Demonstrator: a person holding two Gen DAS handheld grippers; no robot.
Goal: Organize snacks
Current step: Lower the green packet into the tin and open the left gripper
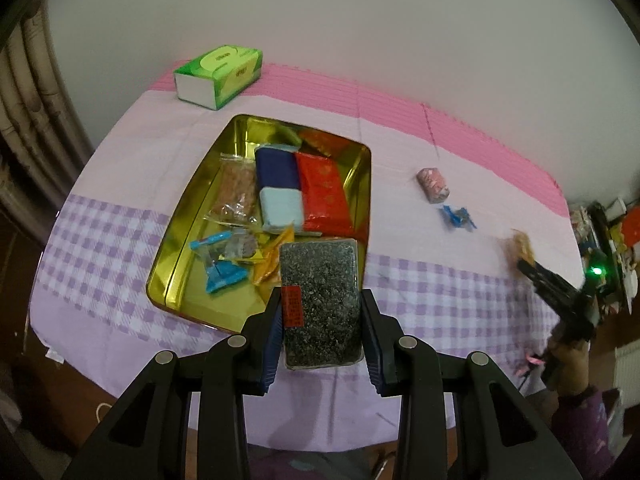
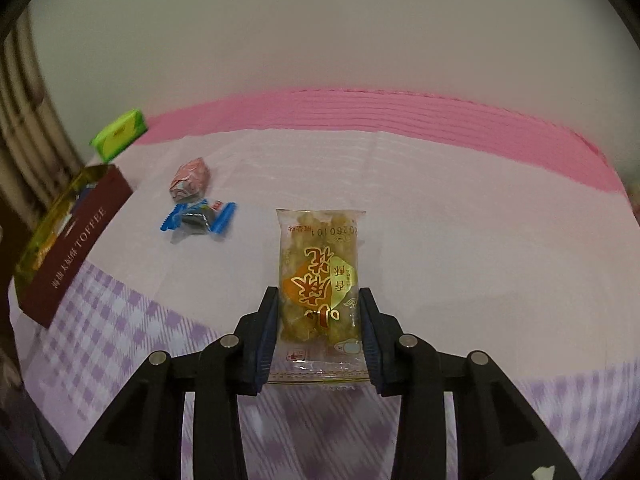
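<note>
Left wrist view: the left gripper point(image 1: 320, 312) clamps a dark seed bar point(image 1: 320, 300) over the gold tin point(image 1: 176, 248), at its 5 o'clock corner. Right wrist view alone shows the right gripper point(image 2: 319, 312) clamped on a yellow snack point(image 2: 320, 280), above the cloth point(image 2: 460, 220).

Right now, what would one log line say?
left fingers: shut on dark seed bar over gold tin | right fingers: shut on yellow snack packet

Black tool point(image 1: 320, 312) arms, blue pads, silver pivot pins, purple sleeve point(image 1: 588, 428)
</note>
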